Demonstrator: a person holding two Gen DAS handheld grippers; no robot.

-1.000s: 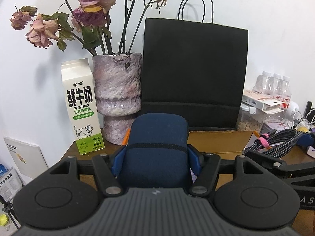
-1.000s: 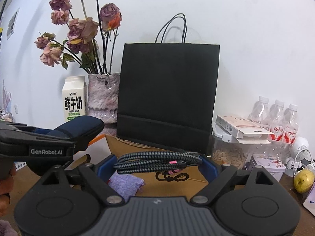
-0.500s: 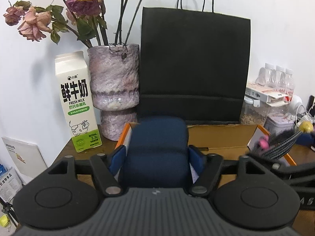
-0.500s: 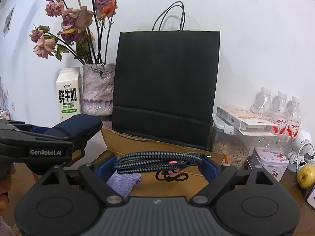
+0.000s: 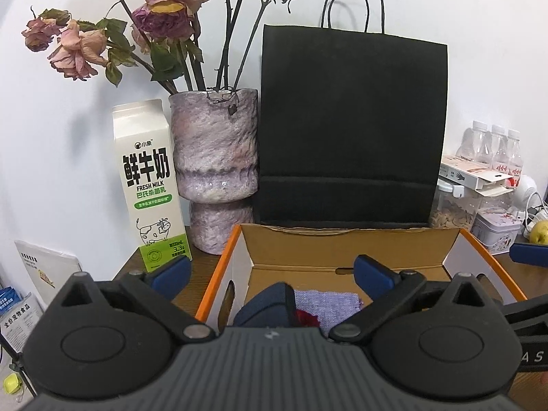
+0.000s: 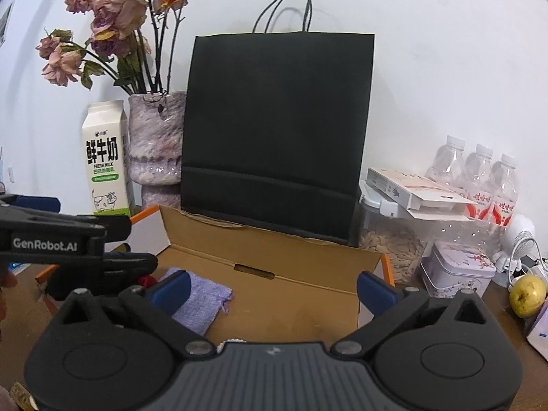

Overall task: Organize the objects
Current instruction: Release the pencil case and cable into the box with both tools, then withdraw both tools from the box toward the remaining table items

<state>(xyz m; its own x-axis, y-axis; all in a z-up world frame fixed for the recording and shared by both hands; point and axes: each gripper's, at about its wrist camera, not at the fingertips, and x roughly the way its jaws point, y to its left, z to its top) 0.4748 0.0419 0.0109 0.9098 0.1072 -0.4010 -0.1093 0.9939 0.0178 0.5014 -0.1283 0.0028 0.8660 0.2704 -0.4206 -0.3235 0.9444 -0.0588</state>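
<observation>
the left gripper (image 5: 272, 272) hangs over the left end of the box (image 5: 346, 245), its jaws opening and spread wide, the blue pads clear of everything. below the gap, inside the box, lies a navy case (image 5: 269, 306), free of the pads. beside it sit a small dark red thing (image 5: 306, 318) and a lilac pouch (image 5: 327, 303), flat on the box floor.

the right gripper (image 6: 274, 287) hangs over the box too, further to the right, its jaws also opening and wide with nothing pressed between the pads. under its left pad the pouch shows again, drawstring end toward the camera. the rest of the box floor in this view is bare cardboard; the box has an orange rim and a slotted inner flap. a cable is not visible in either view, so i cannot tell where it lies.

behind the box a black paper bag (image 6: 277, 133) stands upright against the wall; its inside is hidden. left of it a mottled vase (image 5: 214, 167) holds dried roses (image 5: 164, 20), and a milk carton (image 5: 147, 185) stands just beside the vase. right of the bag a clear jar (image 6: 390, 239) is partly filled with seeds, with a flat carton (image 6: 414, 188) lying on its lid. near it stand three bottles (image 6: 479, 178), a small tin (image 6: 457, 269) with its lid on, and a yellow-green fruit (image 6: 527, 296) on the table.
</observation>
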